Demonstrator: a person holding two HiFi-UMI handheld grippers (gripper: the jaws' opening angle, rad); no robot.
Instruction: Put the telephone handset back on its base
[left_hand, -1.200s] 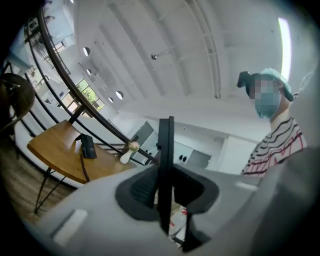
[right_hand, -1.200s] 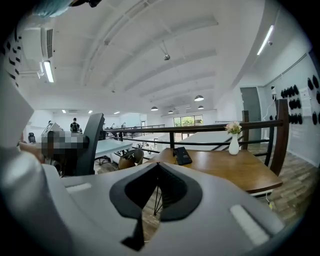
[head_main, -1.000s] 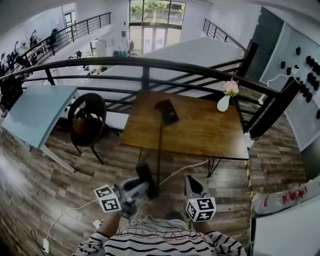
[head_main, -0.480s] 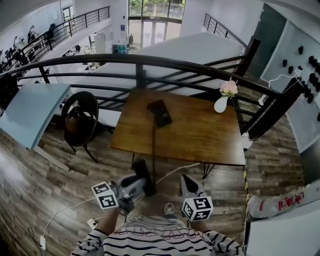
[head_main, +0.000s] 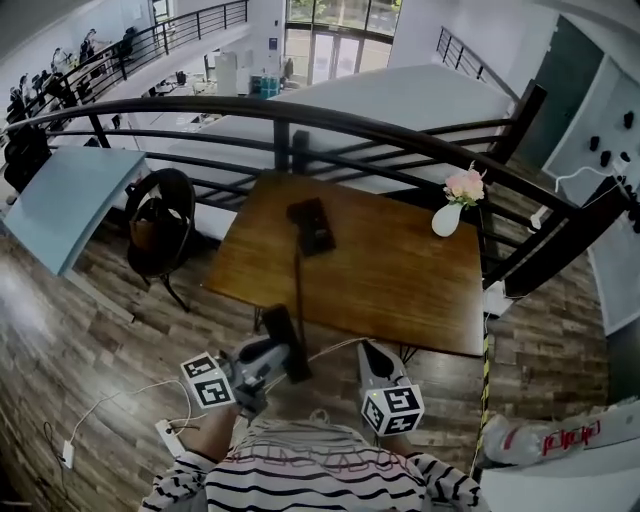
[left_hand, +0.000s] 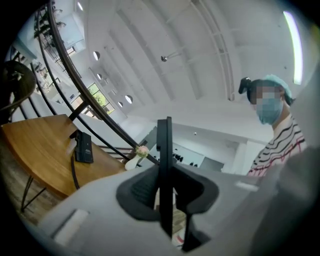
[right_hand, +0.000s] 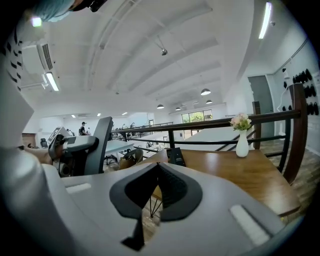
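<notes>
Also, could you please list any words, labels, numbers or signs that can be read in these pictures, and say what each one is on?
No text here reads clearly.
Red print on the white object at the lower right of the head view: too blurred to read.
Pale marks on the telephone base: too small to read.
Marker cubes: black-and-white square patterns only, no letters.

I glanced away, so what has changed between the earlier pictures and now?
The near edge of the table now sits closer to both grippers: the person seems to have stepped forward. Unchanged: left gripper clamped on the handset, right gripper shut and empty, base on the table.
</notes>
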